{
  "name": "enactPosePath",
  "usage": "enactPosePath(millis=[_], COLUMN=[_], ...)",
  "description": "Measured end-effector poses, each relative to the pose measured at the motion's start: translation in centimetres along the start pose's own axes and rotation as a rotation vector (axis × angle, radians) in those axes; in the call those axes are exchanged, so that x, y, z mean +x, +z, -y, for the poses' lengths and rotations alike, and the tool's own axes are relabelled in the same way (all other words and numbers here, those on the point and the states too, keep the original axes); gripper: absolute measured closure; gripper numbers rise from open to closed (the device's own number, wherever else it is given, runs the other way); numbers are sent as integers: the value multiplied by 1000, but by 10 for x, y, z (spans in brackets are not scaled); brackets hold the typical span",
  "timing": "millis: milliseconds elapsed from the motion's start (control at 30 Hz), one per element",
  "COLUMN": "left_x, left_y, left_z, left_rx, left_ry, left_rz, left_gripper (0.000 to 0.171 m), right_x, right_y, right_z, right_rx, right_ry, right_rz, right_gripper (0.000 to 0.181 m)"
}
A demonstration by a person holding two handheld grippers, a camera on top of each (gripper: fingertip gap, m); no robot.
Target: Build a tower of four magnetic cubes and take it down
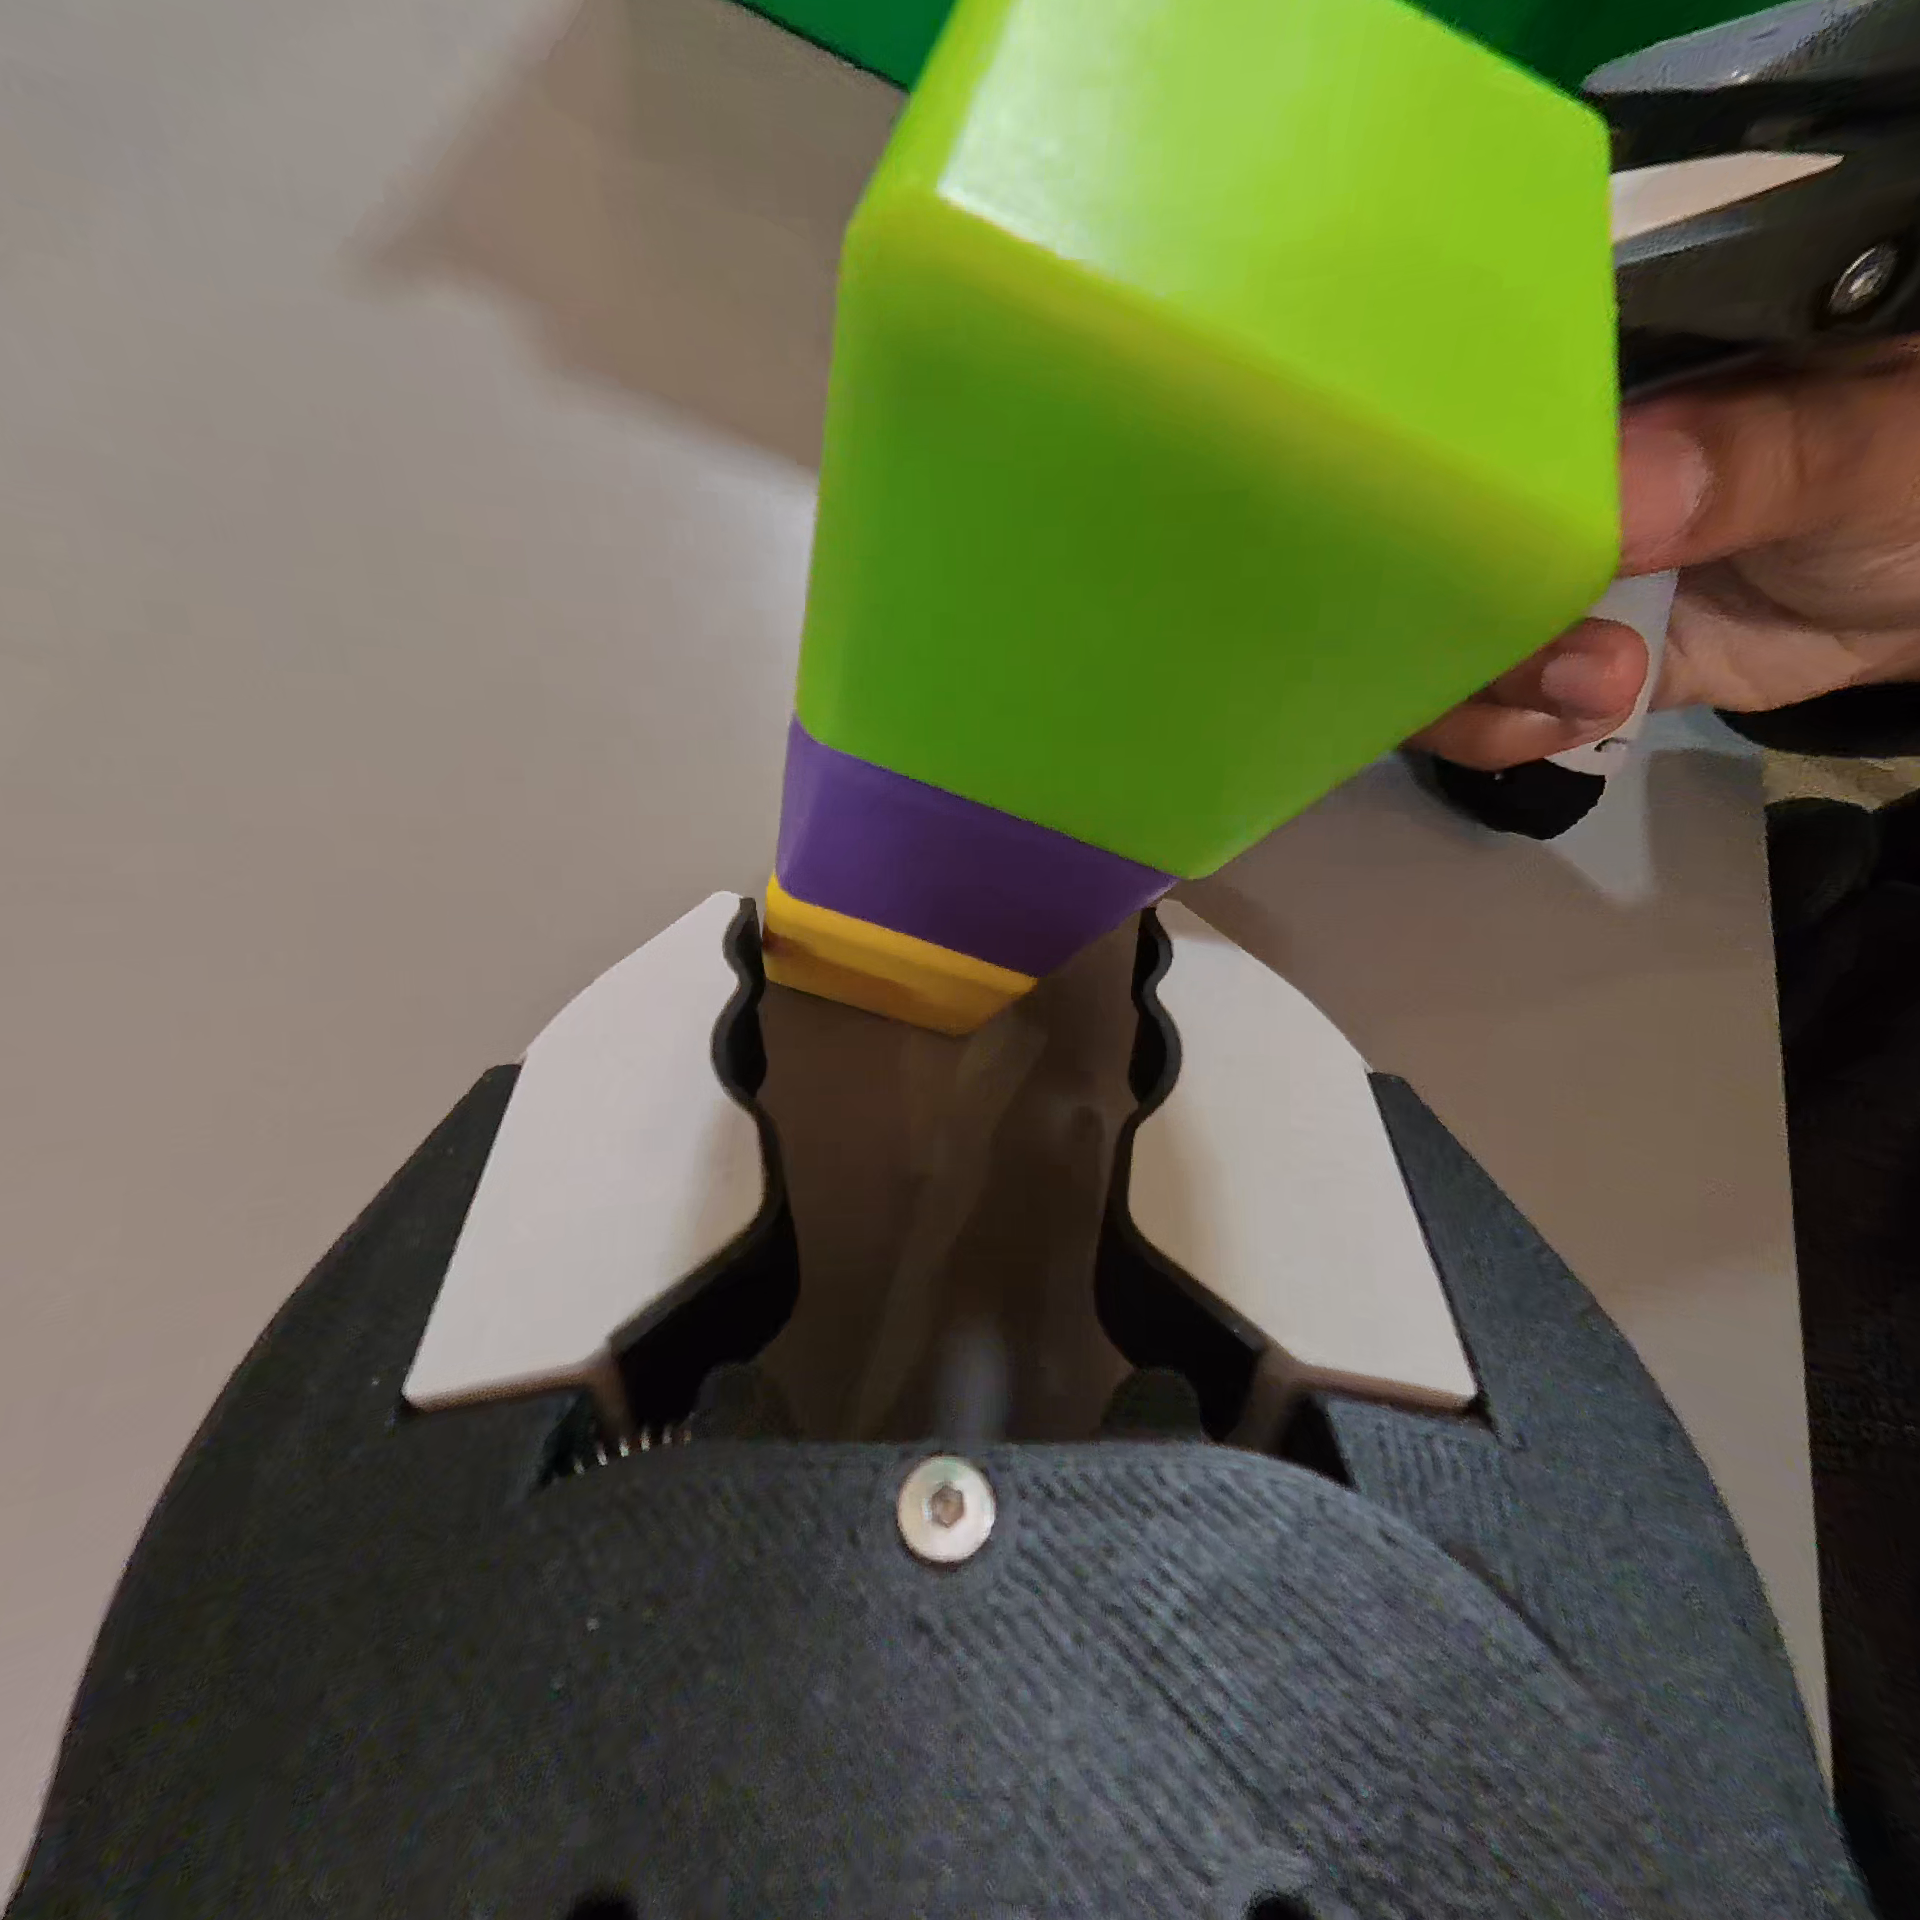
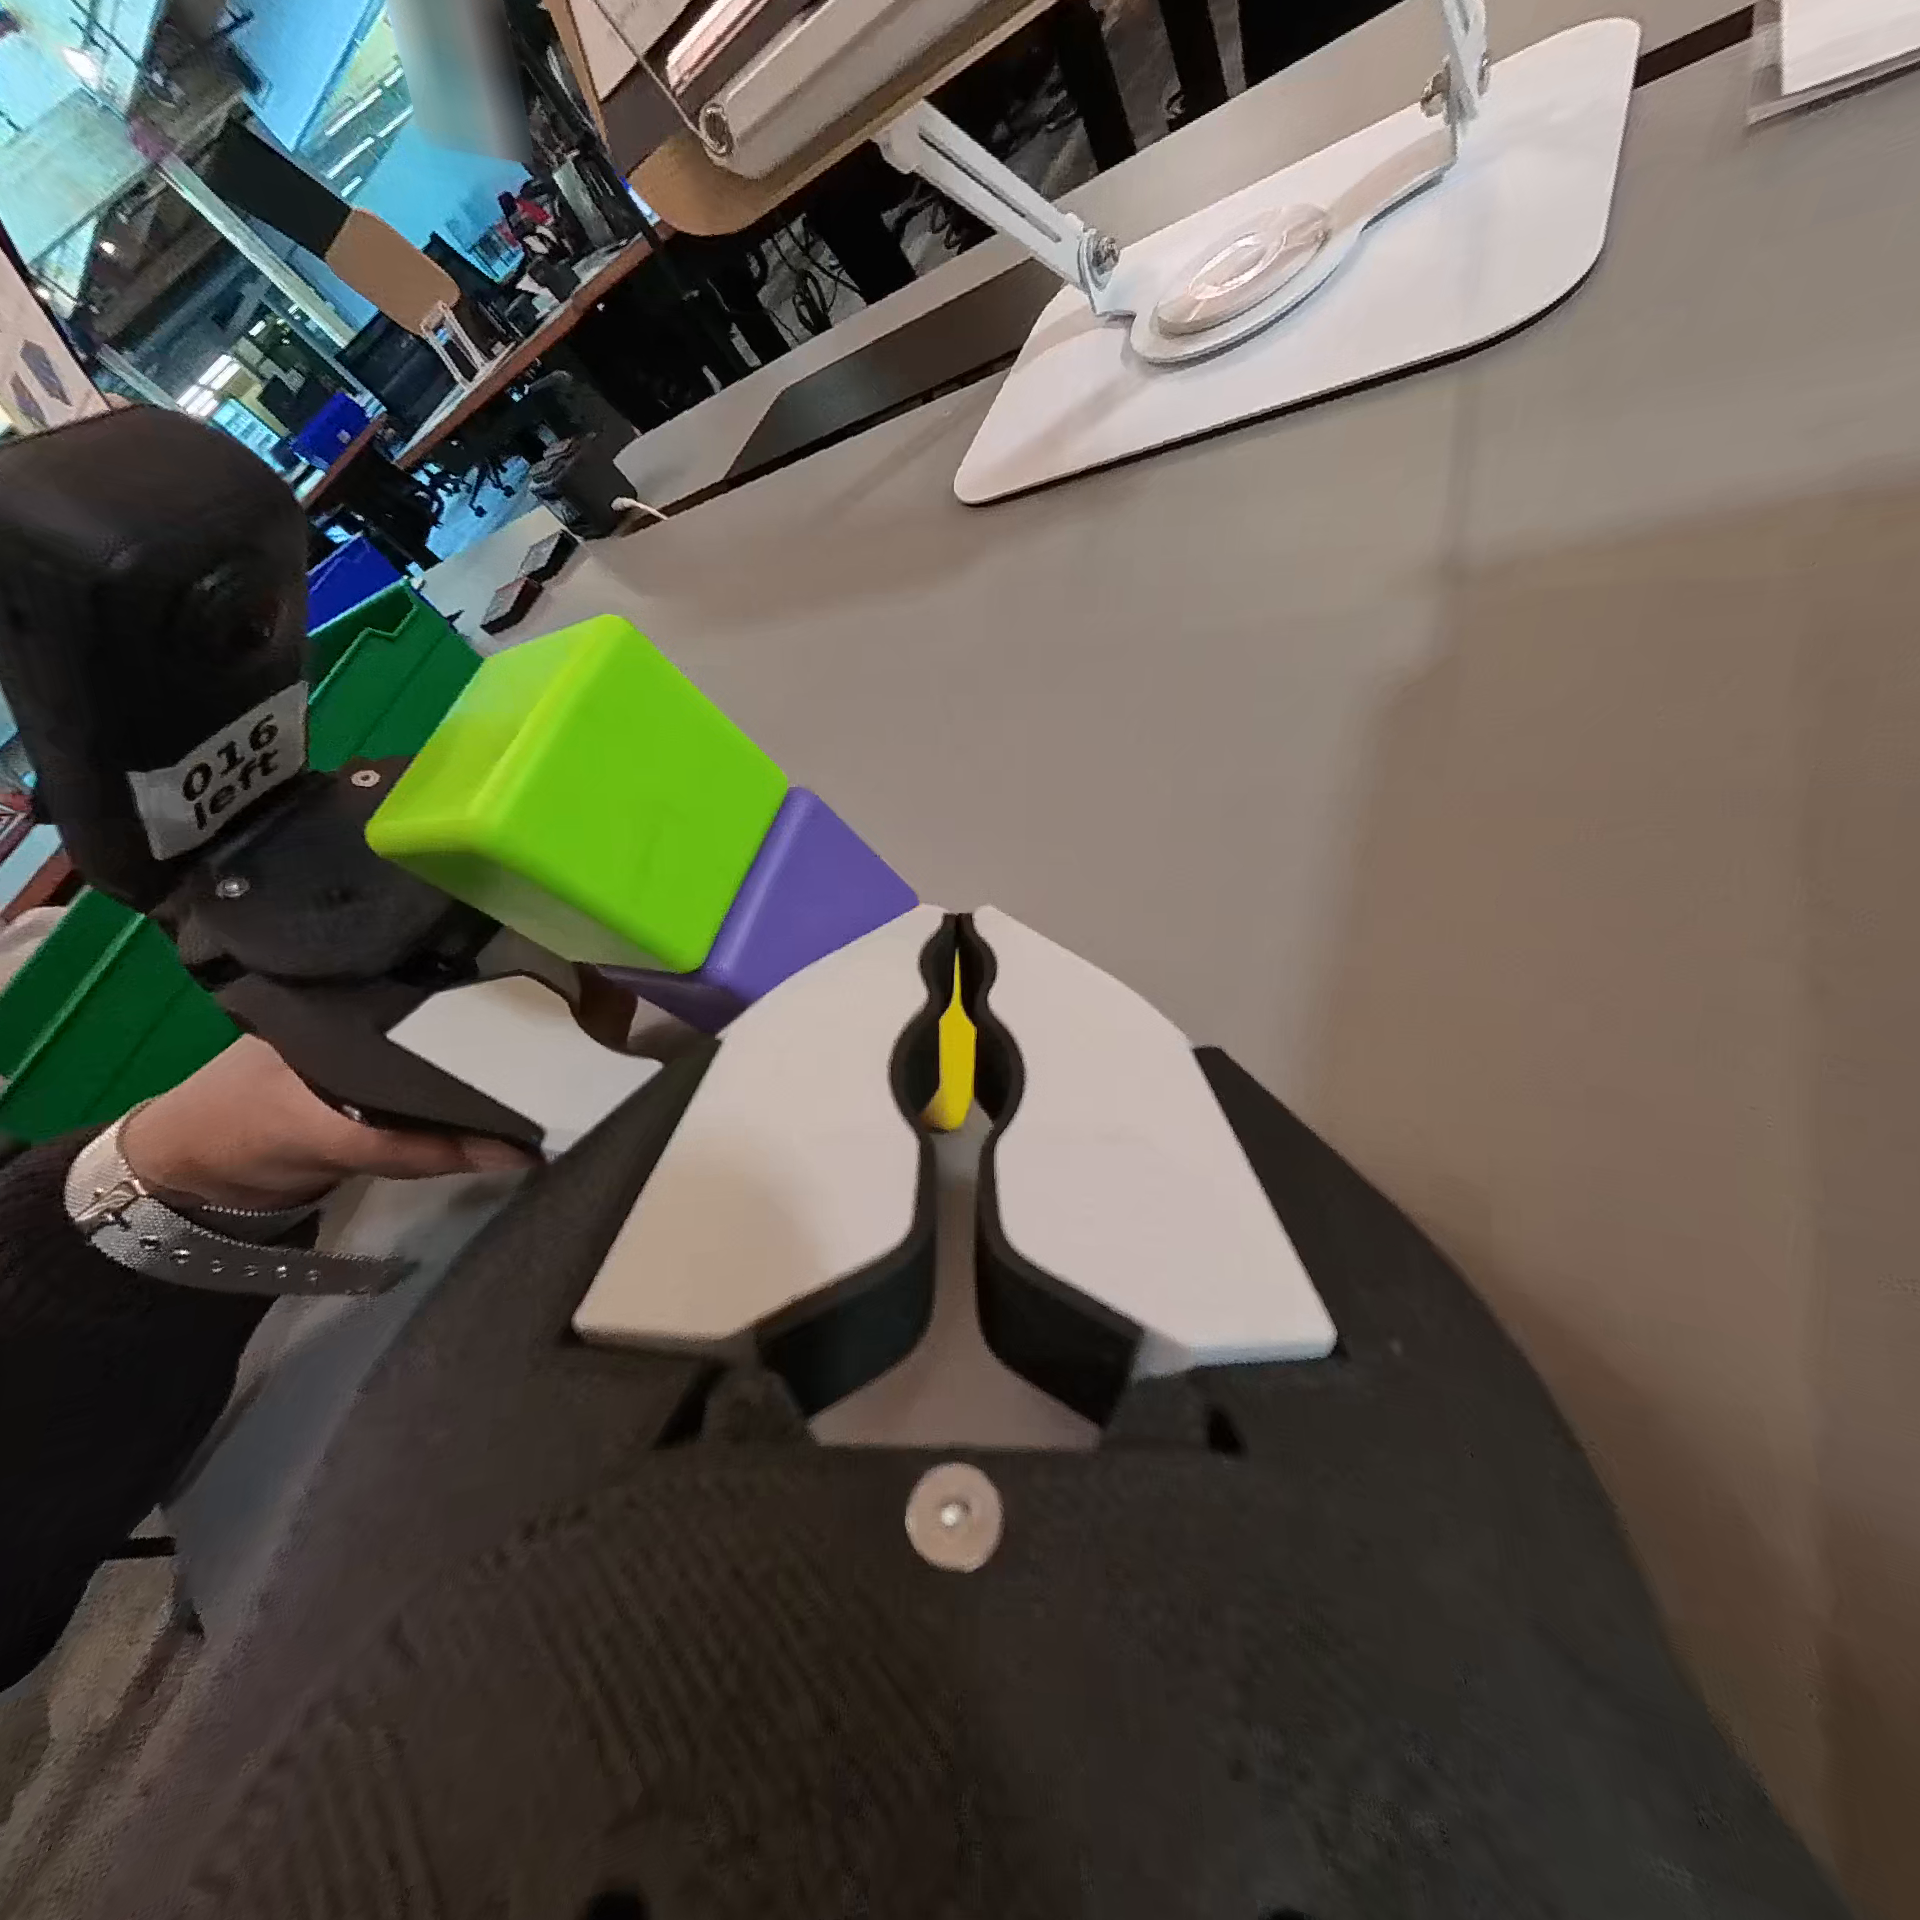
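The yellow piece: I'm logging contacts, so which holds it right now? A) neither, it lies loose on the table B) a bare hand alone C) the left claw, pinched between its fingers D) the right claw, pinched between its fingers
D: the right wrist view shows the right claw shut on the yellow piece, while the left claw stands open beside it.

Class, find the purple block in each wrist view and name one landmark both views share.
Left wrist view: the purple block sits at centre, just beyond the open gripper's fingertips, between the lime green block and the yellow piece.
Right wrist view: purple block left of centre, beside the shut gripper's fingertips.
Shared landmark: the lime green block joined to it.
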State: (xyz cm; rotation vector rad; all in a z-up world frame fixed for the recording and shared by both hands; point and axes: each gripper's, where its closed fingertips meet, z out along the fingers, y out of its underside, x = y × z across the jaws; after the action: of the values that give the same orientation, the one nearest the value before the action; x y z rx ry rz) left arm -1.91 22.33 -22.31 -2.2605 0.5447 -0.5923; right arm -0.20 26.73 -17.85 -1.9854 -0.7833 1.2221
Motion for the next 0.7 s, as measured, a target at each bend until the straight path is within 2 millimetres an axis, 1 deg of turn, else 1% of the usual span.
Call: enactPosePath(millis=[67,200,700], left_x=[0,-3,-3], left_y=[1,1,2], left_z=[0,0,-1], left_rx=[-4,-6,-20], left_ry=[7,-7,25], left_rz=[10,25,45], left_gripper=[104,118,119], right_x=[-3,-13,-11], right_y=[1,5,8], right_z=[-3,-14,-17], right_rx=[-8,-39,-54], right_ry=[4,-13,-31], right_rz=[13,39,30], right_gripper=[181,181,181])
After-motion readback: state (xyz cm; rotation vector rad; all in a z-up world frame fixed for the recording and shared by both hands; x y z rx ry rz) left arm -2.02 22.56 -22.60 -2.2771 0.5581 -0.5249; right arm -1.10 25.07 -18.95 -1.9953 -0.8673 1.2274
